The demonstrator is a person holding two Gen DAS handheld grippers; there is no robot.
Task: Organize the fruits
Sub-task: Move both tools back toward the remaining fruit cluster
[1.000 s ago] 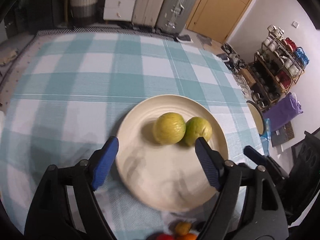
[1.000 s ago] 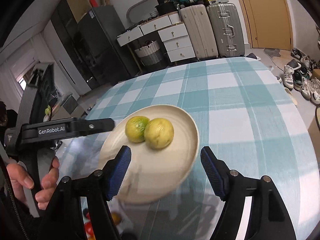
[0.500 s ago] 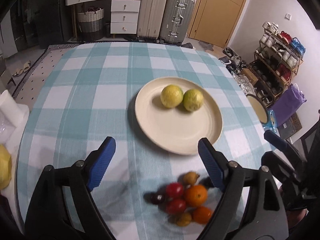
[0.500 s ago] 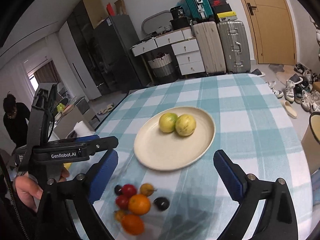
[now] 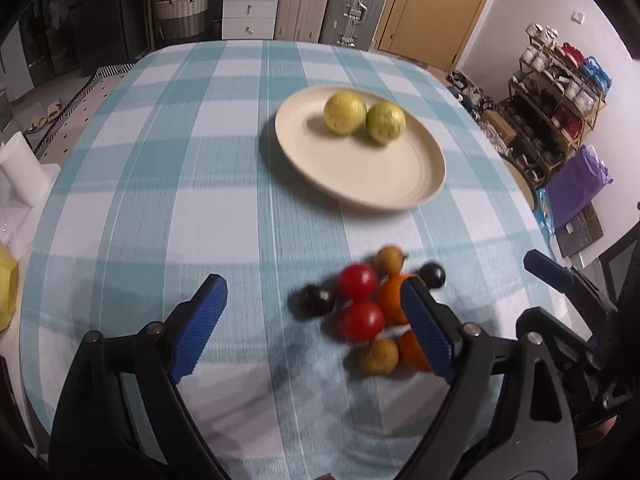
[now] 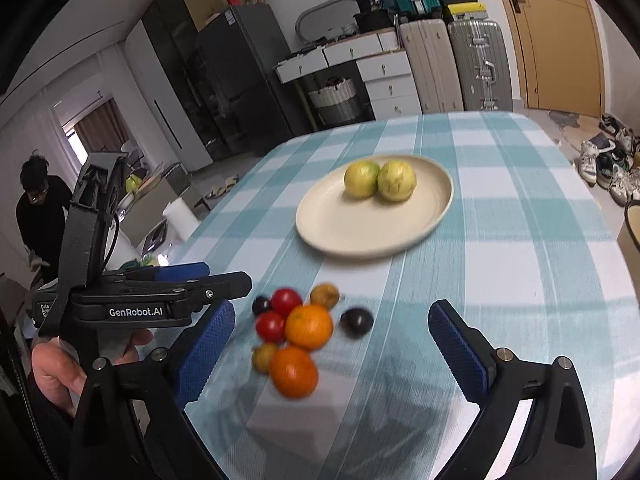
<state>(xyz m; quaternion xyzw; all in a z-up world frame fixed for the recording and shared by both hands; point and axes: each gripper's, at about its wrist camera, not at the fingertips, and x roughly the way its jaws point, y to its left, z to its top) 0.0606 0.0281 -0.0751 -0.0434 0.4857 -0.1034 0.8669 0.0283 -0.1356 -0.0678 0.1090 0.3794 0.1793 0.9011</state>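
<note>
A cream plate [image 5: 360, 172] [image 6: 360, 232] sits mid-table with two yellow-green round fruits [image 5: 345, 114] [image 6: 397, 181] side by side on its far part. Nearer lies a pile of small fruits: oranges [image 6: 309, 327], red ones [image 5: 356, 281], dark ones [image 6: 357, 322] and brownish ones [image 5: 389, 260]. My left gripper [image 5: 311, 282] hovers over the pile's left side. Its jaws are opening, with nothing pressed between them, and its right finger covers part of an orange. My right gripper [image 6: 331, 306] stands wide open above the pile, touching nothing.
The table wears a teal-and-white check cloth [image 5: 160, 200]. A white paper roll [image 5: 20, 164] and a yellow object [image 5: 6, 288] sit off its left edge. A person in black [image 6: 44, 208] stands far left. Suitcases [image 6: 476, 64] and drawers line the back wall.
Both grippers have drawn back from the plate toward the near table edge, so the pile of small fruits has come into view. Both pairs of jaws stand wider than before.
</note>
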